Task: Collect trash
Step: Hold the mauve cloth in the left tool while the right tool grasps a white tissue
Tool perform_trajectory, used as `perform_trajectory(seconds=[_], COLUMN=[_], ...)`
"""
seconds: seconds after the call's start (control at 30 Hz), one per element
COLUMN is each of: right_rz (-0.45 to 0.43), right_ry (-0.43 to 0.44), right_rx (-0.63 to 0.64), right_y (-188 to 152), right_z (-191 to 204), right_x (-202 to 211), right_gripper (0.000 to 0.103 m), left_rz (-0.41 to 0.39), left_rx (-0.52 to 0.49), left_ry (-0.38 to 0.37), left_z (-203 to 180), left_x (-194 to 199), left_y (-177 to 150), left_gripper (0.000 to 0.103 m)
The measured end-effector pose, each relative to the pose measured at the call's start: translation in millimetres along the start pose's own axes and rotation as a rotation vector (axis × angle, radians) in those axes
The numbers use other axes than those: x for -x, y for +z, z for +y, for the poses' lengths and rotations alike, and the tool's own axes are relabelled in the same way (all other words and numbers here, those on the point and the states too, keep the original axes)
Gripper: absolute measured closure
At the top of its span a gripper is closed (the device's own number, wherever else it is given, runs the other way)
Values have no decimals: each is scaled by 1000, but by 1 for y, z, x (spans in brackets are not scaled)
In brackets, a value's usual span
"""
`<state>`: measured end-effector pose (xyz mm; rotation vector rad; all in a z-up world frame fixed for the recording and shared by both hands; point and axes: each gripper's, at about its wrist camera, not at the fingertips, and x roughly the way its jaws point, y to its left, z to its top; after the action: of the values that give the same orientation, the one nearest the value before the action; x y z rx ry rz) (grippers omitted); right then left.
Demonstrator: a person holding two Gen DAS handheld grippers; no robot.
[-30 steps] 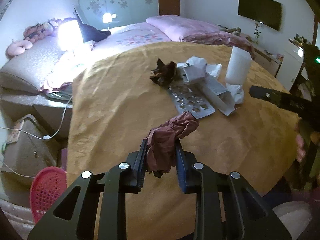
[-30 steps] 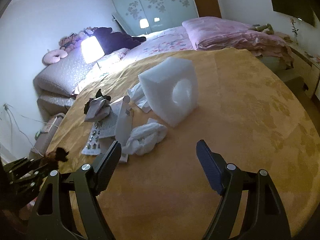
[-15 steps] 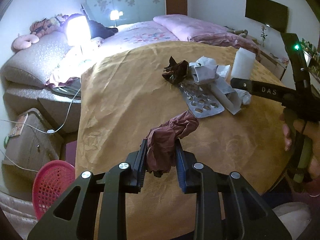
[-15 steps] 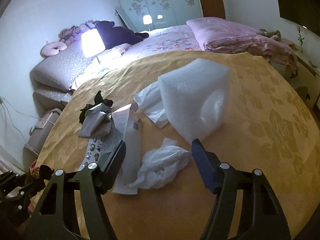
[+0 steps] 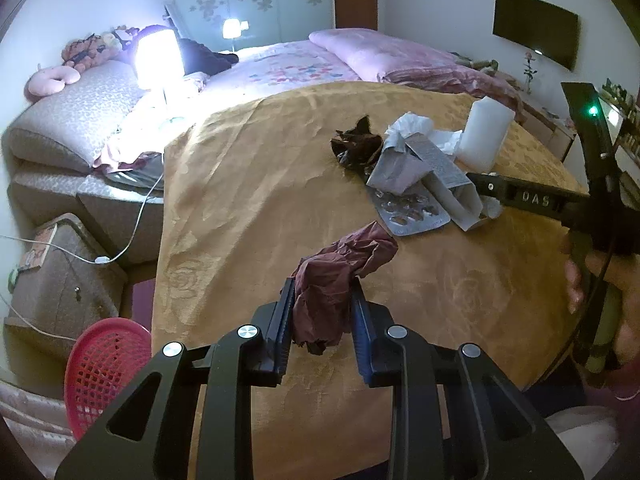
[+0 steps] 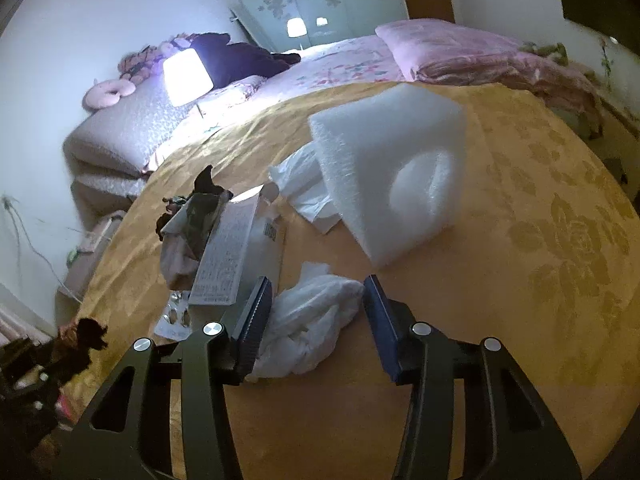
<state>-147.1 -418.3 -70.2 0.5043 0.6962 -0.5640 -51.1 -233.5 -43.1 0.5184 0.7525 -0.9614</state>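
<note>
Close up, the left gripper squeezes a crumpled dark red wrapper between its two pads, held just above the yellow tablecloth. The top of the wrapper sticks out past the fingers.

The right gripper is down by the cloth with a crumpled white plastic bag between its fingers. Its jaws are closing. The left pad touches the bag, and the right pad is right at its edge, not pressing yet.

Only the left camera shows the red mesh basket, down beside the table. It also shows the person's hand holding the right gripper's handle.

A bit farther on the cloth is the rest of the trash: a silver pill sheet, a flattened paper box, a dark crumpled wrapper and some white tissue. The white foam block stands behind them. The right camera shows the round dent in its side; the left camera shows only its plain end.

Far back is a bed with pink covers and a bright lamp.
</note>
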Motion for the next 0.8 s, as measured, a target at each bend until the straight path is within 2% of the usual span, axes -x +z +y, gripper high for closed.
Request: perform_trajectory(seconds=[0.17, 0.37, 0.47, 0.5, 0.6, 0.8], right_rz=[5, 19, 26, 20, -3, -9], right_ry=[-11, -1, 7, -6, -25, -77], right_rx=[54, 50, 50, 48, 47, 105], right_y=[-7, -18, -23, -25, -27, -37], right_z=[2, -8, -11, -12, -12, -1], right_x=[6, 28, 35, 37, 40, 35], right_gripper=[66, 67, 63, 55, 44, 45], left_rz=[-5, -6, -6, -5, -4, -5], left_rx=[5, 15, 13, 12, 9, 19], left_ry=[13, 14, 11, 10, 12, 29], left_z=[2, 4, 4, 4, 2, 4], left_x=[3, 4, 4, 3, 3, 5], left_y=[0, 1, 1, 1, 0, -1], left_gripper=[78, 78, 78, 78, 78, 78])
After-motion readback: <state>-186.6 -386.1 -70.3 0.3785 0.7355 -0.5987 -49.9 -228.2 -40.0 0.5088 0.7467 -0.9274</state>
